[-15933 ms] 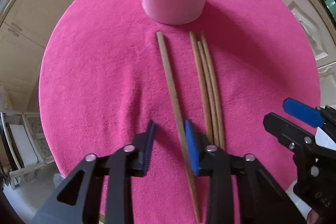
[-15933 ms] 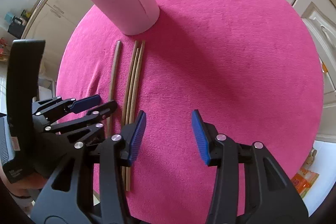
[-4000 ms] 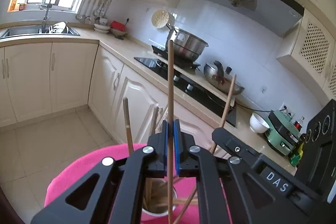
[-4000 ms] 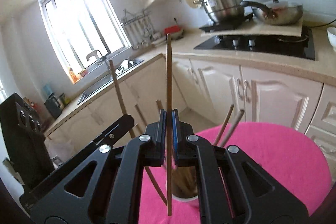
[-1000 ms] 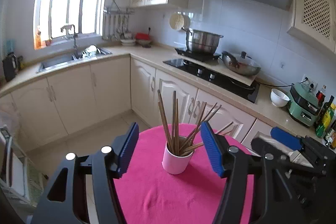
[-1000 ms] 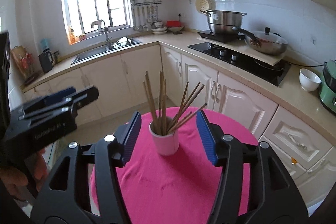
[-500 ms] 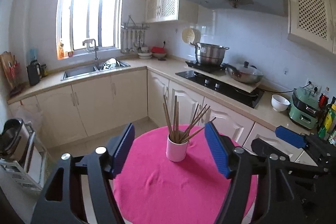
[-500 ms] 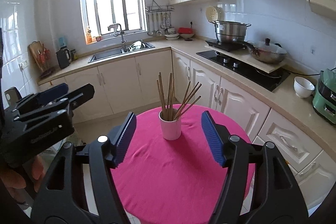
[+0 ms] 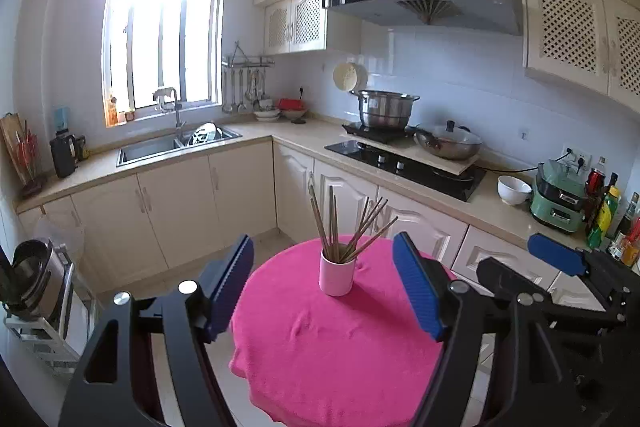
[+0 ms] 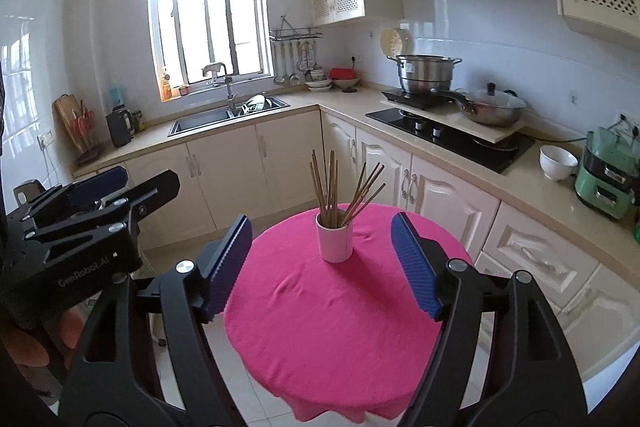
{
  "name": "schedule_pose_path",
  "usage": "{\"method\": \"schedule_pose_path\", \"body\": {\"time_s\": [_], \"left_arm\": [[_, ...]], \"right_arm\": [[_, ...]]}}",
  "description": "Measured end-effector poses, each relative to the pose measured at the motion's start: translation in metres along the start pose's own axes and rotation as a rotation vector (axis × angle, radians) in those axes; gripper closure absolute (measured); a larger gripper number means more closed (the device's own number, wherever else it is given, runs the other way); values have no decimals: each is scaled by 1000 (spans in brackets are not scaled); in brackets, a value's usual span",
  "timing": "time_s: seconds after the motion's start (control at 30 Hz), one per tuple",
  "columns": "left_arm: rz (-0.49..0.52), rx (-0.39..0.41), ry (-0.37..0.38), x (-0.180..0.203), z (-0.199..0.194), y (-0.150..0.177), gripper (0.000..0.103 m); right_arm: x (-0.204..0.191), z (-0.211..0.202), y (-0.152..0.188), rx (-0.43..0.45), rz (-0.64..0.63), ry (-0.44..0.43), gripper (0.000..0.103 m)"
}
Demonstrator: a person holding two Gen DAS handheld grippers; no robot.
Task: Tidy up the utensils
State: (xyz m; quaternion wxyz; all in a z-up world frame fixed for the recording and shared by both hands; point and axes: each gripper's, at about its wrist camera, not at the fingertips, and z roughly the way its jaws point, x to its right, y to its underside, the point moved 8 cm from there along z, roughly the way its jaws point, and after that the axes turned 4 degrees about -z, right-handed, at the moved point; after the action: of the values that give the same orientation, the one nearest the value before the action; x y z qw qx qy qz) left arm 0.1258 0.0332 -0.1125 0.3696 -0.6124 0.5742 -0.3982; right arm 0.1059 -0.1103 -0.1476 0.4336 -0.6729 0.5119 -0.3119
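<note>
Chopsticks (image 9: 348, 227) stand bunched in our pink cup (image 9: 337, 275) on the pink-covered counter (image 9: 340, 347), far ahead between both grippers; left gripper (image 9: 326, 287) spread empty, right gripper (image 10: 322, 263) just widening, empty.

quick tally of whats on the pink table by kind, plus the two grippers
chopsticks upright in the cup: about 8, they overlap so the exact count is unsure
cup: 1
pink cloth: 1
open grippers, nothing between the jaws: 2, left gripper and right gripper
total: about 12
</note>
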Motion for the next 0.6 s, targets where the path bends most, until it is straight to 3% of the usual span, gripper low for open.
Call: {"method": "schedule_pose_path", "body": {"time_s": [0.6], "left_arm": [[18, 40, 59, -14, -46, -3, 30]], "right_arm": [[-32, -45, 3, 34, 16, 52, 29]]}}
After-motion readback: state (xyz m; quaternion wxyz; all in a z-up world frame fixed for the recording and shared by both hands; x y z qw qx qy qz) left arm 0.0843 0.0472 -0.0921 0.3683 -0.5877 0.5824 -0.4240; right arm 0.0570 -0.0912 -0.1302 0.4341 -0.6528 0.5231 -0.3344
